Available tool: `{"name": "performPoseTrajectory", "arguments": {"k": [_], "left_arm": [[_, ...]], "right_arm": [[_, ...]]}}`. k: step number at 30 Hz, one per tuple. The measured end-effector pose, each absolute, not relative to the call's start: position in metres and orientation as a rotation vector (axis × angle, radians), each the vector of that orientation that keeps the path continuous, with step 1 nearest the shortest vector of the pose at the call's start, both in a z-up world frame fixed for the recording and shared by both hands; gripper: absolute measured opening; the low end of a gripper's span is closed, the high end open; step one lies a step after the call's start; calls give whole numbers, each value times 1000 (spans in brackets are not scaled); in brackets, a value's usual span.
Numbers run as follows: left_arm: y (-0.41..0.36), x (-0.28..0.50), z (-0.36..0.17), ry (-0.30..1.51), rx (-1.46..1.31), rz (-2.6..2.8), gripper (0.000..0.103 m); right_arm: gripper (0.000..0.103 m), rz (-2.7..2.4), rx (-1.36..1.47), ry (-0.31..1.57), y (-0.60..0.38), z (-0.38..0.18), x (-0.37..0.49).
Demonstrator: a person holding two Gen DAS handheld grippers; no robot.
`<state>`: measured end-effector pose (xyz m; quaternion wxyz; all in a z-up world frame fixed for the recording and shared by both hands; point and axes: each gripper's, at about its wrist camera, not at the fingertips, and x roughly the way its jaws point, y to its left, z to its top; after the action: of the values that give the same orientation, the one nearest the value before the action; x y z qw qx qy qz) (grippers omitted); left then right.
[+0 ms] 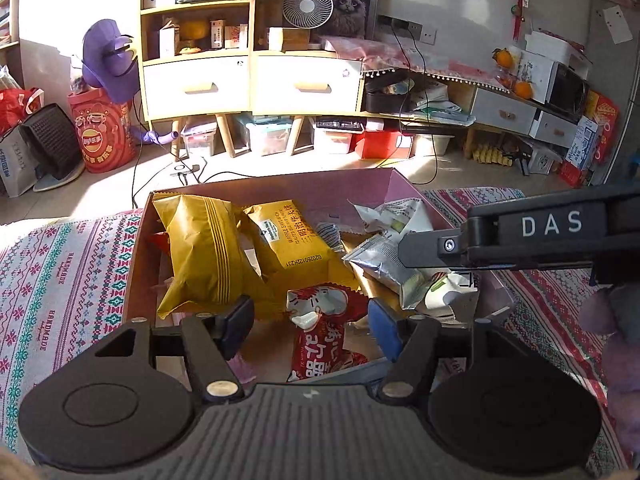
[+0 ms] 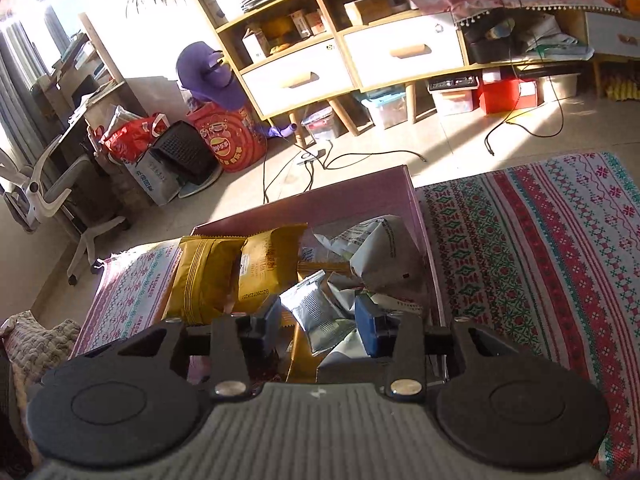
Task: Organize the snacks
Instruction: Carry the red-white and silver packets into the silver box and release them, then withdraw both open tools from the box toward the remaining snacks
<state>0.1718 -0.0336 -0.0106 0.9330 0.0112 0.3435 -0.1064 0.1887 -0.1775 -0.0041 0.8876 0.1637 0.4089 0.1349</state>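
A pink cardboard box [image 1: 340, 188] sits on the patterned cloth and holds several snack packs: two yellow packs [image 1: 208, 252], a red pack [image 1: 320, 332] and silver-and-white packs [image 1: 384, 264]. My left gripper [image 1: 310, 322] is open over the box's near side, with the red pack standing between its fingers, not clamped. My right gripper [image 2: 318, 326] is open above the silver packs [image 2: 316, 308] in the box [image 2: 360, 188]. Its black body [image 1: 540, 236] reaches in from the right in the left wrist view.
The box rests on a red, green and white woven cloth [image 2: 540, 248]. Beyond it are the floor with cables [image 2: 340, 156], a wooden shelf unit with white drawers [image 1: 248, 84], storage bins, a red bag [image 1: 104, 136] and an office chair [image 2: 52, 192].
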Motion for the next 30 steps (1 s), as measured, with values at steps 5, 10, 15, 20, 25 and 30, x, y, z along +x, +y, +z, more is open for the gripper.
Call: {"name": "performPoseTrajectory", "arguments": {"k": [5, 10, 15, 20, 25, 30], "left_arm": [[-36, 174, -8, 719, 30, -220, 77], [-38, 170, -3, 716, 36, -220, 85], [-38, 166, 1, 720, 46, -223, 87], [-35, 153, 8, 712, 61, -223, 92], [-27, 142, 13, 712, 62, -216, 96], [-19, 130, 16, 718, 79, -205, 99]], "right_arm": [[48, 290, 340, 844, -177, 1, 186], [58, 290, 327, 836, -179, 6, 183], [67, 288, 318, 821, -181, 14, 179], [76, 293, 283, 808, -182, 20, 171], [87, 293, 251, 805, -185, 25, 162], [92, 292, 222, 803, -188, 28, 152]]}}
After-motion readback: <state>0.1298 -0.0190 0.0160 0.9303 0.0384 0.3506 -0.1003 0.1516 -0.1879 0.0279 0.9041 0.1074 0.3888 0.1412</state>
